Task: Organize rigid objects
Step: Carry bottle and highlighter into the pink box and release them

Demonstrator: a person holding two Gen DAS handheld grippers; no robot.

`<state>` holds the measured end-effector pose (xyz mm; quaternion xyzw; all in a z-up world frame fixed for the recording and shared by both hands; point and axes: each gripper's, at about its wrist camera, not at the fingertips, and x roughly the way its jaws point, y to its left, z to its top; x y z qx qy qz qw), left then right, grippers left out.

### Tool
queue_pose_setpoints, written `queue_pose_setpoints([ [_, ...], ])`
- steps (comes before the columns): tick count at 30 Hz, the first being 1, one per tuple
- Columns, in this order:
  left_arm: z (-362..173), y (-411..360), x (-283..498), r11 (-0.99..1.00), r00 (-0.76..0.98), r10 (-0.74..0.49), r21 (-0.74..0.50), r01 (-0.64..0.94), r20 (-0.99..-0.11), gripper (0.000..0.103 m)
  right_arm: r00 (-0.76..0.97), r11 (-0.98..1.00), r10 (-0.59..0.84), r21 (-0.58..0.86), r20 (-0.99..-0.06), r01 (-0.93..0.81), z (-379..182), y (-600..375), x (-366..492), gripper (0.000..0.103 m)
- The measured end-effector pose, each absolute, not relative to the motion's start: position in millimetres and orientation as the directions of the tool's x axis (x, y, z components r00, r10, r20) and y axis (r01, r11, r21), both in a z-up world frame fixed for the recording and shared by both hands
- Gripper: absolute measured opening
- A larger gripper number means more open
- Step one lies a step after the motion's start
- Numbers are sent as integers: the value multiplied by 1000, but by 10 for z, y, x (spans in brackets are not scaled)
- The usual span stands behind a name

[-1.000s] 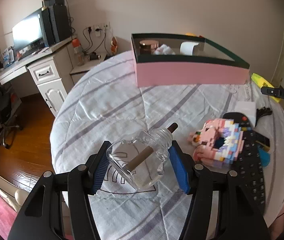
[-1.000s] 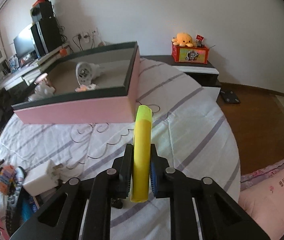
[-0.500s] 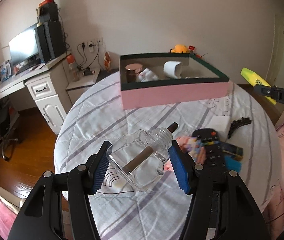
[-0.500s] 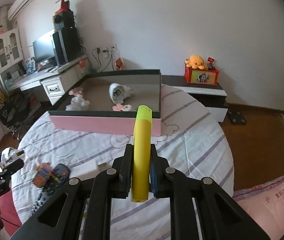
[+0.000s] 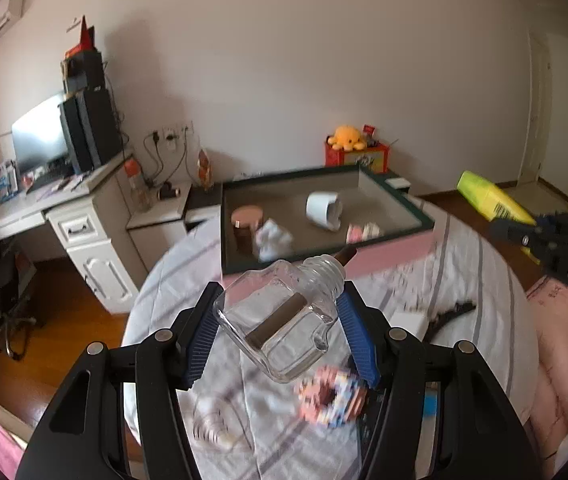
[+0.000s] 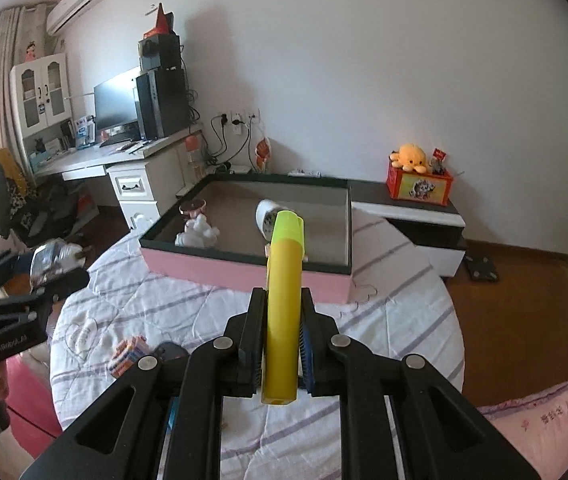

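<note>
Above striped bedding (image 6: 384,292), yellow highlighter (image 6: 284,300) points toward pink box (image 6: 243,266).

Black hand-held gripper (image 6: 281,332), blue pads (image 5: 358,336) (silver screws).

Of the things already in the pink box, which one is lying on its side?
The white cup, tipped over mid-box. The brown jar stands upright.
</note>
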<state>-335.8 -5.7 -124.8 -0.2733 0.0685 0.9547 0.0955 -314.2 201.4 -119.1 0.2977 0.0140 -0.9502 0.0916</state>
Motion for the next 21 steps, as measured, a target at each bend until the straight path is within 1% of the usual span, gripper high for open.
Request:
queue_pose_setpoints([
  [5, -1080, 36, -3594, -966, -837, 173, 78, -248, -520, 59, -815, -980, -176, 18, -552, 199, -1107, 1967, -3274, 15],
  [11, -1006, 186, -4106, -954, -817, 191, 91, -284, -545, 59, -801, -977, -175, -2, -573, 215, -1096, 1960, -3667, 15],
  [15, -1084, 288, -4525, -950, -790, 189, 96, -298, -584, 59, -780, -975, -179, 1, -600, 223, -1169, 1978, -4033, 15],
  [21, -1324, 488, -5183, -937, -720, 181, 105, -333, -670, 59, -724, -975, -176, 15, -667, 222, -1404, 2022, -4619, 15],
])
